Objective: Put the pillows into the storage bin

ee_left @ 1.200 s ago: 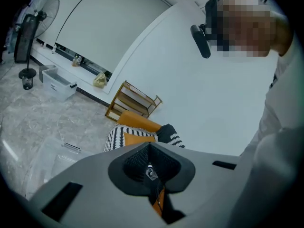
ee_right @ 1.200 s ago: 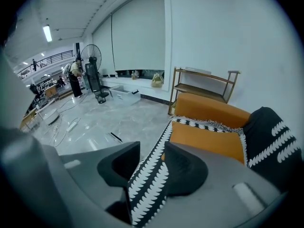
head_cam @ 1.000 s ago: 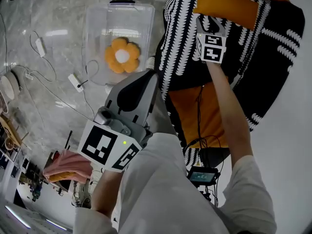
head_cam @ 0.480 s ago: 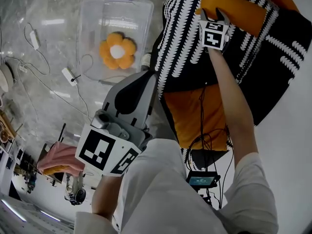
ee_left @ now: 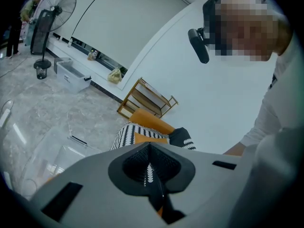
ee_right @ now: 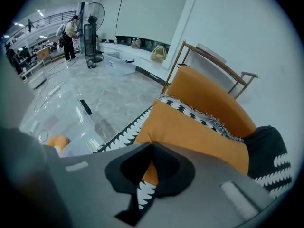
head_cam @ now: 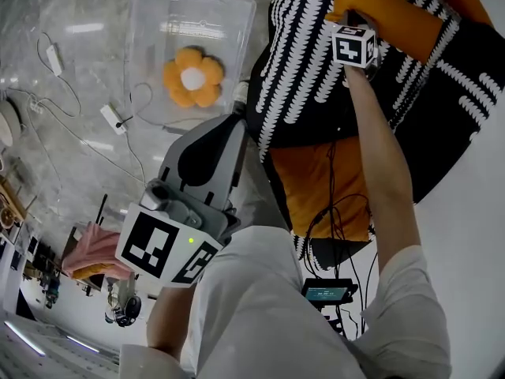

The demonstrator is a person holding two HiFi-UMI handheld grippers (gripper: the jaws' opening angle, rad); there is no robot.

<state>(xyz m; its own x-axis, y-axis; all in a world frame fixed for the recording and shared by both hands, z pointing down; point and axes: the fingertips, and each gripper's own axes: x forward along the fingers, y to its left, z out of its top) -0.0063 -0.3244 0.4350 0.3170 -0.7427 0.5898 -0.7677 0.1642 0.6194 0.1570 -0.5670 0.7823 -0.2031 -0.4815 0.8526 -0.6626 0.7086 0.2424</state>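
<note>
Bin: the clear storage bin (head_cam: 150, 30) sits on the marble floor (head_cam: 87, 10), up at the left of the head view.
Inside it: one flower-shaped pillow (head_cam: 193, 76), orange petals, white middle. That's one in!
Right gripper (ee_right: 152, 146): reaching onto the chair. Its fingers (ee_right: 173, 170) have just been closing and now they're together, pinching the near edge of the flat orange pillow (head_cam: 394, 18).
Left gripper (ee_left: 149, 145): held nearer the person, tip pointing toward the gap between bin and chair. Its fingers (ee_left: 175, 167) are closed on each other, with nothing between them.
In the way: a black-and-white throw (head_cam: 308, 69) lies under that pillow, and its edge comes right beside the bin's right wall.
Round about: white cables (head_cam: 79, 144) trail over the floor with two white plugs (head_cam: 110, 118). A small lit screen (head_cam: 326, 292) shows beside the person's right sleeve, and a pink cloth (head_cam: 99, 251) sits at the lower left.
Count: two grippers, one bin, one pillow in it, one pillow pinched, two more orange cushions (head_cam: 323, 184) showing on the chair.
</note>
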